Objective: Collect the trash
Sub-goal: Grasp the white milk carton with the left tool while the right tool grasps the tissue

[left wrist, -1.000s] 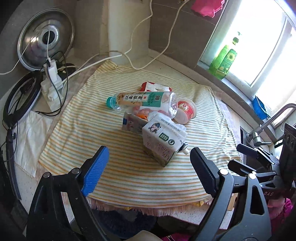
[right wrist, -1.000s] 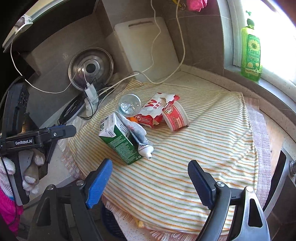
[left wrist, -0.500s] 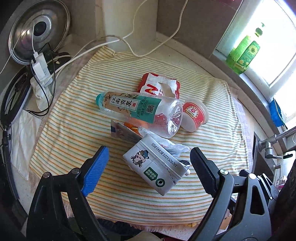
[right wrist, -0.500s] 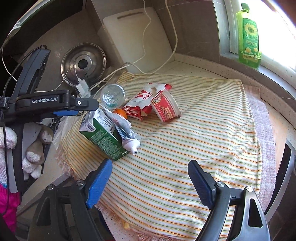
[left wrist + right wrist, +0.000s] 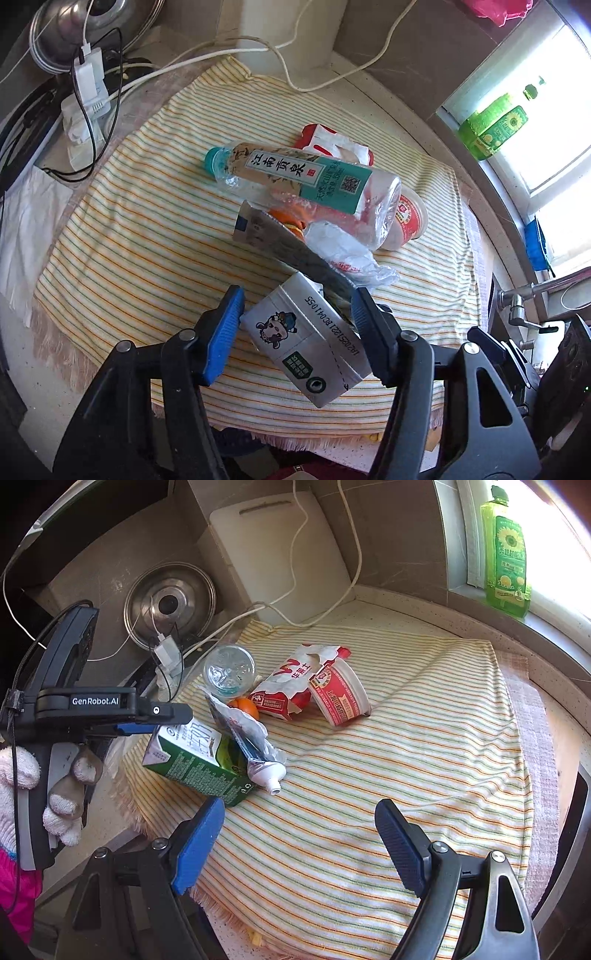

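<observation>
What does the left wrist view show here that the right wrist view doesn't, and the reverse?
Left wrist only: the bottle's label, a faucet, and the carton between the left gripper's fingers, which have just been closing.
Right wrist only: the gloved hand holding that gripper, a cutting board, and the right gripper open over bare cloth.
Both: bottle, cup, red wrapper, toothpaste tube, striped cloth.

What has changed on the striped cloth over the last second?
The left claw came down around the milk carton; its jaws have just been closing, carton between them, contact unclear. The right claw stays open over bare cloth. Bottle, cup and wrapper haven't moved.
</observation>
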{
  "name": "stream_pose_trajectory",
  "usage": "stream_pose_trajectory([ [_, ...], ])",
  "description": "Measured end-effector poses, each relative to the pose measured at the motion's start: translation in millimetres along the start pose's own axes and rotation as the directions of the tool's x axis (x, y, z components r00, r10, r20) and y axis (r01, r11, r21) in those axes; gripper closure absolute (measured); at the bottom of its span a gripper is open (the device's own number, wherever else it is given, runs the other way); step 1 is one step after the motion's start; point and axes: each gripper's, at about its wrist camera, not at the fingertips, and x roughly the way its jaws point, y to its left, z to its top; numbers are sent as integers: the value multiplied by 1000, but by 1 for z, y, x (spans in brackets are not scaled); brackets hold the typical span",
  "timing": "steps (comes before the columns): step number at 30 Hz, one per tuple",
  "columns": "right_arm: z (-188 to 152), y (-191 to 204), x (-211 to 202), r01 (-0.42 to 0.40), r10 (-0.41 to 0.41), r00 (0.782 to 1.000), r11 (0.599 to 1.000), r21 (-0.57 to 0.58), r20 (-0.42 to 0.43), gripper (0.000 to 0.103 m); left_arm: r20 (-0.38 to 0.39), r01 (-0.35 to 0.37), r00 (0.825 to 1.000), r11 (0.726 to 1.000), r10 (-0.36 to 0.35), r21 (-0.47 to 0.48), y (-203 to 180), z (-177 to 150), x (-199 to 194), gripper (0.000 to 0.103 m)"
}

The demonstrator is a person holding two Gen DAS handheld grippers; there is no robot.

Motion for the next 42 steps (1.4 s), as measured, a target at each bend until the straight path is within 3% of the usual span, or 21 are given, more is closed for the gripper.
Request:
stream_pose_trajectory([
  [5,6,9,8,-23,22,1000,999,-35,-12,20,-8,50,999,997,-50,-50,16,-10,4,42],
  [11,19,20,22,-51,47,998,994,-98,-46,40,-9,121,992,987,-123,-110,22,-17,13,44],
  [13,22,21,25,-62,57,997,993,-99,-55,41,-12,138,990,984,-141,-109,21,-20,16,54],
  [16,24,22,27,-69,63,996,992,-104,-62,41,0,159,987,979,-161,-130,25,-23,16,56],
  [18,25,23,29,-75,67,995,991,-112,-71,42,8,162,987,977,-162,-138,29,-24,15,57],
  [27,33,45,50,-143,113,982,969,-200,-151,66,33,115,993,979,-111,-165,54,-26,4,57],
  [32,33,68,68,-166,108,973,942,-291,-205,67,54,75,996,982,-66,-173,69,-31,-8,57],
  [37,30,71,73,-170,109,971,940,-297,-211,67,82,73,995,971,-55,-229,101,-42,-19,57],
  [38,31,69,75,-163,105,972,944,-287,-209,65,89,84,994,965,-63,-250,109,-45,-20,57],
  [40,32,63,77,-169,121,972,956,-240,-202,48,99,96,993,954,-70,-284,120,-49,-22,57],
  [42,35,56,78,-172,138,973,969,-180,-188,44,107,108,991,947,-79,-303,125,-51,-23,57],
])
